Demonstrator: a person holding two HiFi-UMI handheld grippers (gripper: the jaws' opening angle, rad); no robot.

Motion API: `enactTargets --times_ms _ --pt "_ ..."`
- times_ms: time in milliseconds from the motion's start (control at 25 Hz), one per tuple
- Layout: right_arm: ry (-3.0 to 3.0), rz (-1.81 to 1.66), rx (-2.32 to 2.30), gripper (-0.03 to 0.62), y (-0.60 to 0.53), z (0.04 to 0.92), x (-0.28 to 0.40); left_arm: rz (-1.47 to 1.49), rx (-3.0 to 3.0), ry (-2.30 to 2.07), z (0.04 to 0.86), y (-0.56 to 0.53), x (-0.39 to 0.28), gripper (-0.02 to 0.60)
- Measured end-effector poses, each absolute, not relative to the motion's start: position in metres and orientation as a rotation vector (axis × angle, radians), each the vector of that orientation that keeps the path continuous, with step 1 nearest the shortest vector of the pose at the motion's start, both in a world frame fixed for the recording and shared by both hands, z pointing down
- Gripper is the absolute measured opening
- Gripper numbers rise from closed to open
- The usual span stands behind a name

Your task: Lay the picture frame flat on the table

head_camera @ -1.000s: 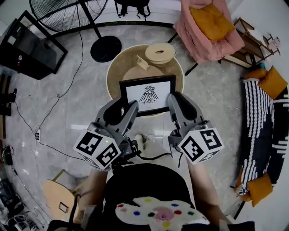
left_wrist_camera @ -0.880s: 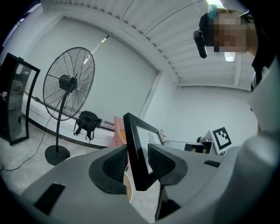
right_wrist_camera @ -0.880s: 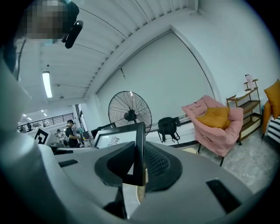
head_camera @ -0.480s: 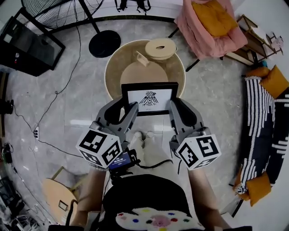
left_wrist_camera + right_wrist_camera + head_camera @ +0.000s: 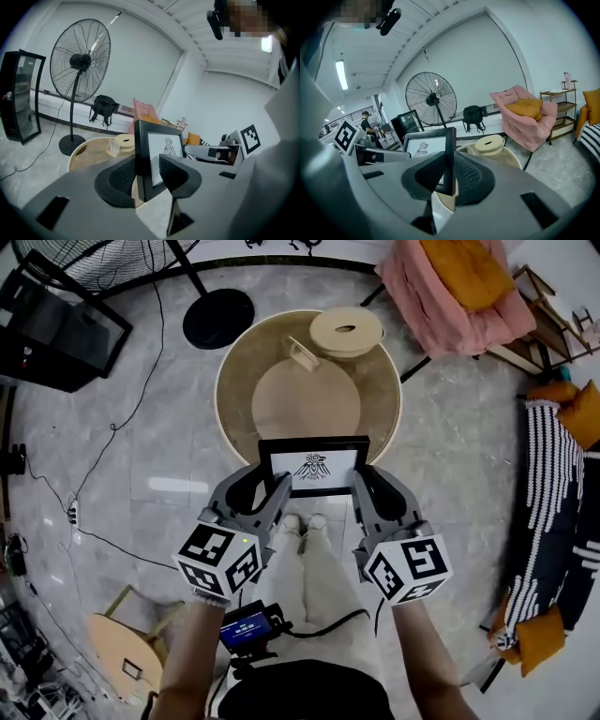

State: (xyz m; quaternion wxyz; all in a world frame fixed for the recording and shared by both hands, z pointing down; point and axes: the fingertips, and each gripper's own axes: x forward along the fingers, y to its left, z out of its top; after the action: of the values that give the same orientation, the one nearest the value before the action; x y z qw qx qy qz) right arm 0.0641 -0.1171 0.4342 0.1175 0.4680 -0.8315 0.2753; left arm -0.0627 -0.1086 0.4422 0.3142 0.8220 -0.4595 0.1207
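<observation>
The black picture frame (image 5: 314,465) with a bird drawing stands upright, facing me, over the near rim of the round wooden table (image 5: 234,381). My right gripper (image 5: 372,479) is shut on its right edge; in the right gripper view both pads press on the frame (image 5: 424,145) either side of that edge, where the right gripper (image 5: 450,176) meets it. My left gripper (image 5: 265,479) straddles the left edge. In the left gripper view the frame (image 5: 161,147) sits between the jaws of the left gripper (image 5: 146,171), with a small gap at the front pad.
On the table's far side lie a round wooden disc box (image 5: 347,331) and a small clear stand (image 5: 300,352). A fan base (image 5: 217,318) stands beyond the table, with a pink chair (image 5: 459,292) at the back right. My shoes (image 5: 300,521) are just below the frame.
The frame and both grippers have come closer to me, from over the table's middle to its near rim. The frame looks shorter from above.
</observation>
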Motion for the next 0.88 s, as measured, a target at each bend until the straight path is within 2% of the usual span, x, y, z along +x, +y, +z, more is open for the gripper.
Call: enactTargets --times_ms 880 --pt "-2.245 0.942 1.326 0.061 -0.147 0.655 0.061 0.518 2.04 -1.156 0.664 -0.143 -0.069 0.153"
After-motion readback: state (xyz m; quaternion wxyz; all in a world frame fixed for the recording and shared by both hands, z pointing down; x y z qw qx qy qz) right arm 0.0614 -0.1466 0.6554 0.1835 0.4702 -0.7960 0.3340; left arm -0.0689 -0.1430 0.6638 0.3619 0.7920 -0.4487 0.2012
